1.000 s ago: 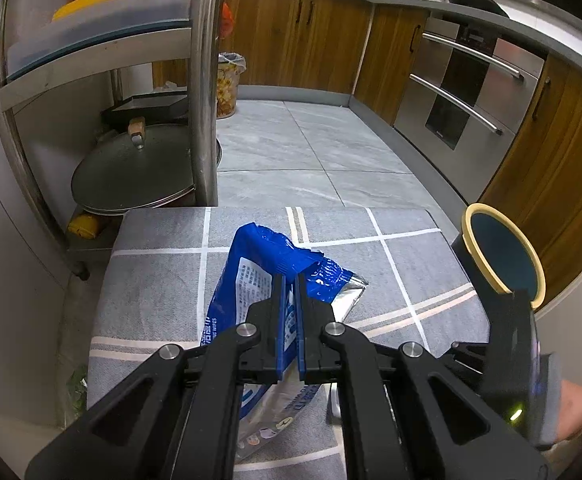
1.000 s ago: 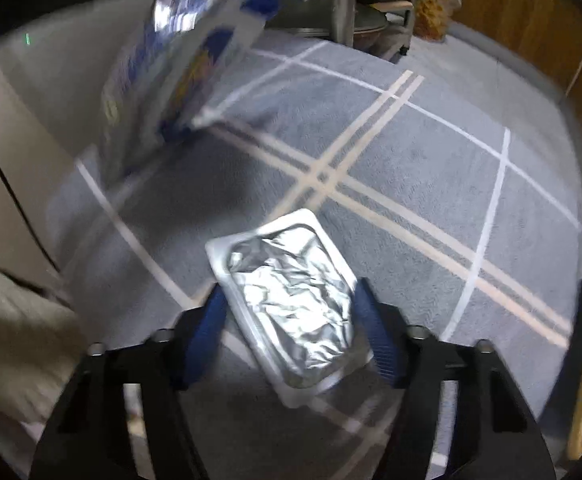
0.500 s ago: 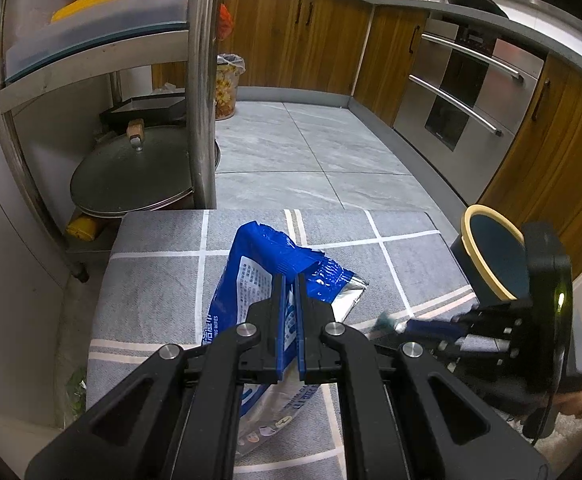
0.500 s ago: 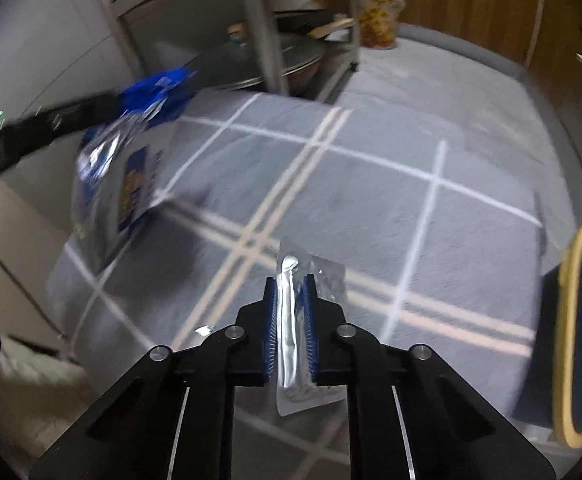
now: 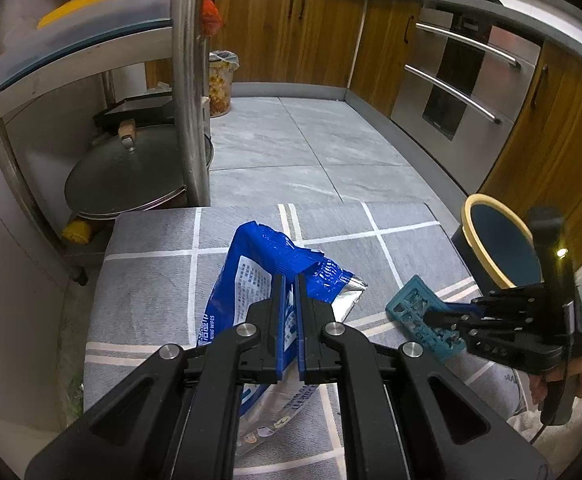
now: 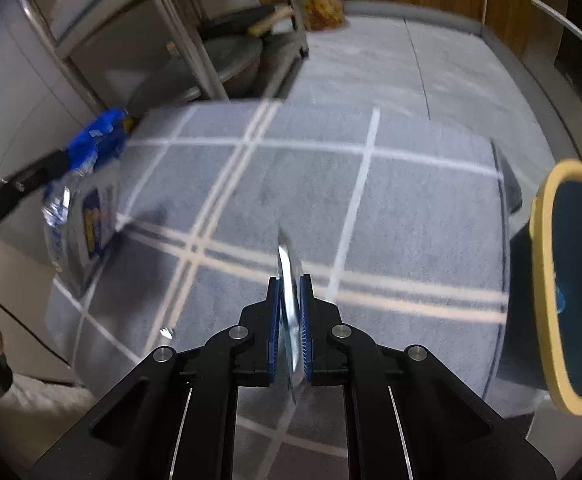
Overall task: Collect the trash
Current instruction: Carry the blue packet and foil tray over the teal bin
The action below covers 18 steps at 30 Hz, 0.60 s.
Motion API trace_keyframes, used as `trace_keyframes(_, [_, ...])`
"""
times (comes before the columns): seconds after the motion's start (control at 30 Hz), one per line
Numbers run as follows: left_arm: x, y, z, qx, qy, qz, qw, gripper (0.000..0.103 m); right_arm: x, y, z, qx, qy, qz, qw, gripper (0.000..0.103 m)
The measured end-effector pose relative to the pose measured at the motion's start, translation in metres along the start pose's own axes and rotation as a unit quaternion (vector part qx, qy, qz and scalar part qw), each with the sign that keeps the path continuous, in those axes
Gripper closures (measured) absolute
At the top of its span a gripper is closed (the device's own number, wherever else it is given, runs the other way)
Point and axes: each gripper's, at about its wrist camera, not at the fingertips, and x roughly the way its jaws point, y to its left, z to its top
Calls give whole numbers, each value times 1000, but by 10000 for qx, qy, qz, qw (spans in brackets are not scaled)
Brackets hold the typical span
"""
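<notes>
your right gripper (image 6: 289, 322) jaws clench the foil tray (image 6: 289, 312) edge-on; the bin (image 6: 571, 288) gapes just right of them. left gripper (image 5: 288, 320) jaws grip the blue wipes packet (image 5: 251, 280), farther off.

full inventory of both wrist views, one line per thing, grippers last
wipes packet: 1, blue and silver, clamped in left gripper above the mat
blister pack: 1, silver foil, edge-on in right gripper; looks teal in the left wrist view
trash bin: 1, dark blue with yellow rim, off the mat's right edge
mat: 1, grey with pale grid lines, on the floor
metal rack: 1, steel, left of the mat
pot lid: 1, grey, rack's bottom shelf
lined bin: 1, yellowish, far by the cabinets
cabinets: several, brown wood, back and right walls
left gripper: 1, black, blue pads, shut
right gripper: 1, black, blue pads, shut
</notes>
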Motion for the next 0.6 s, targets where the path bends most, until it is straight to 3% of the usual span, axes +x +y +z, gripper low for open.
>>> trace_keyframes(0.33, [-12, -21, 14, 295, -251, 11, 9992, 100, -22, -3, 1, -17, -291, 4, 9996, 92])
trace_keyframes(0.47, [-20, -42, 28, 489, -528, -19, 9974, 100, -54, -16, 10, 207, -506, 20, 9985, 92])
trace_keyframes(0.6, [-25, -63, 47, 401, -768, -338, 9957, 100, -109, -38, 24, 307, -799, 17, 9963, 92])
